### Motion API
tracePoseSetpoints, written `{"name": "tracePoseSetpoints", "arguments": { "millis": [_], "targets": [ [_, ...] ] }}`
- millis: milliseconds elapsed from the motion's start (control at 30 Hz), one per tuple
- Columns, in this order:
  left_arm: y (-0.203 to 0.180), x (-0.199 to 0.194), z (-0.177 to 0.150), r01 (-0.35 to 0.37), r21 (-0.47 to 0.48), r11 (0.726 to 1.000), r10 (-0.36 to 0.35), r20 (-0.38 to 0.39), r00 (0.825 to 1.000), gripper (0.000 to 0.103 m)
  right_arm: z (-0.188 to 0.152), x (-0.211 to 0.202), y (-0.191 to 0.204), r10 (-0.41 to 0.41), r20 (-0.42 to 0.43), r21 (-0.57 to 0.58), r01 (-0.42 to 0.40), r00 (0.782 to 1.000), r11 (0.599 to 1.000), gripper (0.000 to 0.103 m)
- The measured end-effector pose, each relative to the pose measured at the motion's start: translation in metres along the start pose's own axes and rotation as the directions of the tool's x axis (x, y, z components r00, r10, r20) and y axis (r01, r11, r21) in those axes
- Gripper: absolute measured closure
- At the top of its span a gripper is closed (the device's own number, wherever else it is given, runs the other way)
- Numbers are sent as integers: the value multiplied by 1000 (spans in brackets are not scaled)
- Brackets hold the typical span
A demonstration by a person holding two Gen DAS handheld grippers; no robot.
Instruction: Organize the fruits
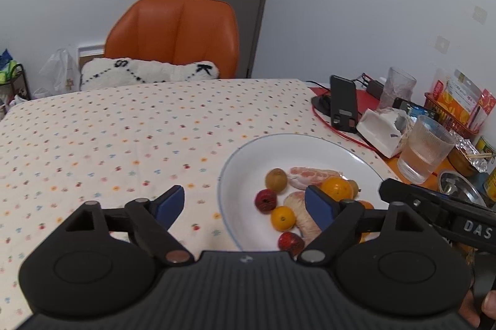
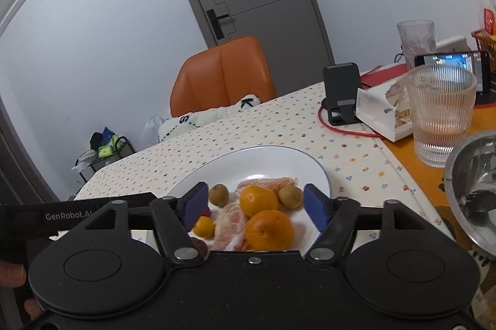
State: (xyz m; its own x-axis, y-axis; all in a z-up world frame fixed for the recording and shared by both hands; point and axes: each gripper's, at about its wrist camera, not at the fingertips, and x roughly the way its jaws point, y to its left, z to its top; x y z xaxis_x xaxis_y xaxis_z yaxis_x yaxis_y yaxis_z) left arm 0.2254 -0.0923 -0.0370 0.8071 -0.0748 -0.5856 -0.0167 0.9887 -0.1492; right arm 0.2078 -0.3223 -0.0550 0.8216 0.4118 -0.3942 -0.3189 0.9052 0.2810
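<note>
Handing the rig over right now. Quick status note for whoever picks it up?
Left gripper: open, empty, over the plate's left rim.
Right gripper: open, empty, over the fruit.
All visible fruit sits on the white plate: oranges, two brown fruits, two red ones, peeled citrus segments.
Done: nothing sorted that I can see. Left: grouping it all; no target container is evident.

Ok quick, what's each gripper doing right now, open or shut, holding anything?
Left gripper: open, holding nothing, beside the white plate.
Right gripper: open, holding nothing, over the fruit on the plate.
</note>
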Motion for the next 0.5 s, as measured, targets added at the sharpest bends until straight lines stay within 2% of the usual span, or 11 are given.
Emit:
{"name": "tracePoseSetpoints", "arguments": {
  "millis": [167,500],
  "targets": [
    [9,-18,-4,-21,-15,1000,21,20,1000,12,1,-13,9,14,-2,-36,-14,1000,999,21],
    [17,-44,-19,-44,-17,999,44,14,999,8,-6,-34,27,33,-9,-71,-34,999,997,8]
  ]
}}
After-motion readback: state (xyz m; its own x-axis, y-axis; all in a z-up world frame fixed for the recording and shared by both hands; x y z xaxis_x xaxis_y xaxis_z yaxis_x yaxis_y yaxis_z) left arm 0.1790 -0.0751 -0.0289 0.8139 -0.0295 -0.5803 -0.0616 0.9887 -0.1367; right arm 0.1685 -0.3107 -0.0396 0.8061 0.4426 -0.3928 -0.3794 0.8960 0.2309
